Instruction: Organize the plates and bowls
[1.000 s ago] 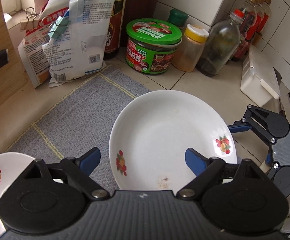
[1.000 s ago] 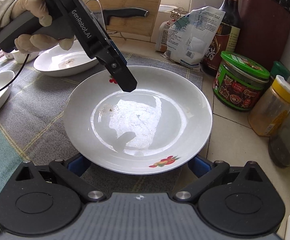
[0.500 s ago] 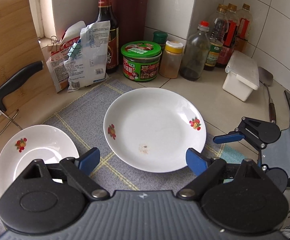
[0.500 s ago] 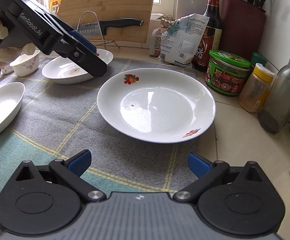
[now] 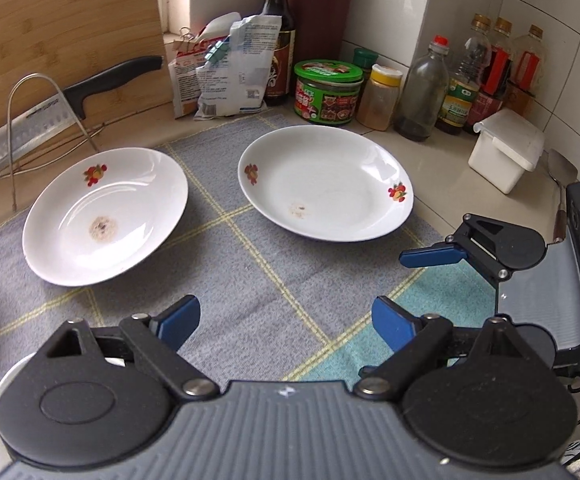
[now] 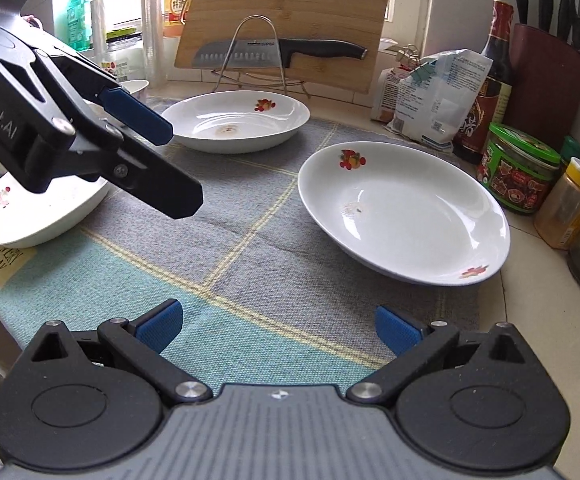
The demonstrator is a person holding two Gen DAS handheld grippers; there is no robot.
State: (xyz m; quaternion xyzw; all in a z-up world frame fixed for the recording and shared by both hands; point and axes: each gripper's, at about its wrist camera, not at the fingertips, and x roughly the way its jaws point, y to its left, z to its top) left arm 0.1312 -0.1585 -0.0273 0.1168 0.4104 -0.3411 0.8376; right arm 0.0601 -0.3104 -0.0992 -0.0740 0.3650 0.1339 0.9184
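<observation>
"GenRobot.AI", partly cut off, runs along the left gripper (image 6: 169, 168), whose blue pads gape wide and empty, having just opened further. It has drawn back off the right plate (image 5: 326, 184) toward the mat's (image 5: 265, 280) left edge. That plate lies near the mat's right edge, beside the left plate (image 5: 105, 216). The right gripper (image 6: 277, 328), likewise withdrawn, gapes empty.
</observation>
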